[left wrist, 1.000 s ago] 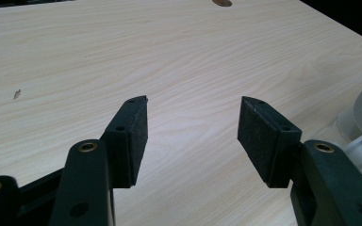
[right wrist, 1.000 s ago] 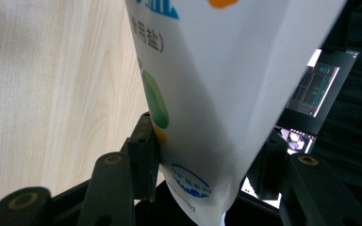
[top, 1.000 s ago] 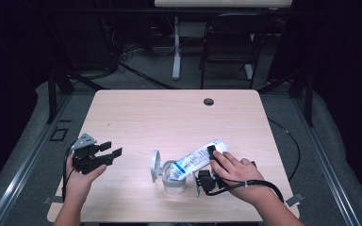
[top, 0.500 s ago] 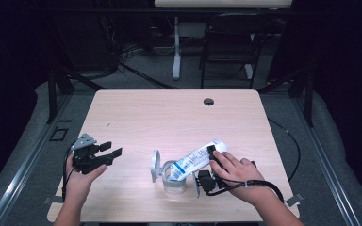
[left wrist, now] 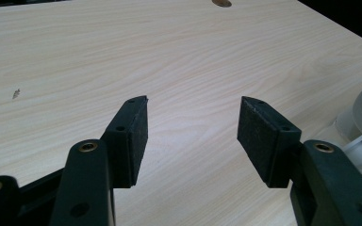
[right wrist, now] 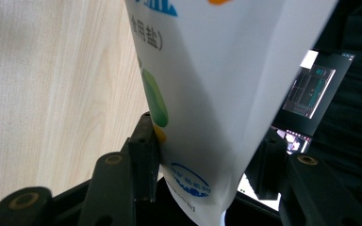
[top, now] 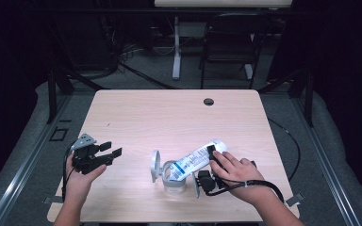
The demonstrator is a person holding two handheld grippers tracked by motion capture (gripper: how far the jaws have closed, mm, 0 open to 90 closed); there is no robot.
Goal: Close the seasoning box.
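Pale wood-grain table point(top: 169, 117), dark room, black chair point(top: 226, 47) behind. Right gripper point(right wrist: 202, 160) clamps white blue-printed salt bag point(right wrist: 217, 94) between its pads, tilted over clear jar point(top: 174, 181). Left gripper point(left wrist: 193, 136) wide apart, holding nothing.

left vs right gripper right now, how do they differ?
The left gripper has open jaws with nothing between them; the right gripper is clamped on the white salt bag. Left hovers apart from the work; right tilts the bag into the clear jar. Both are hand-held.
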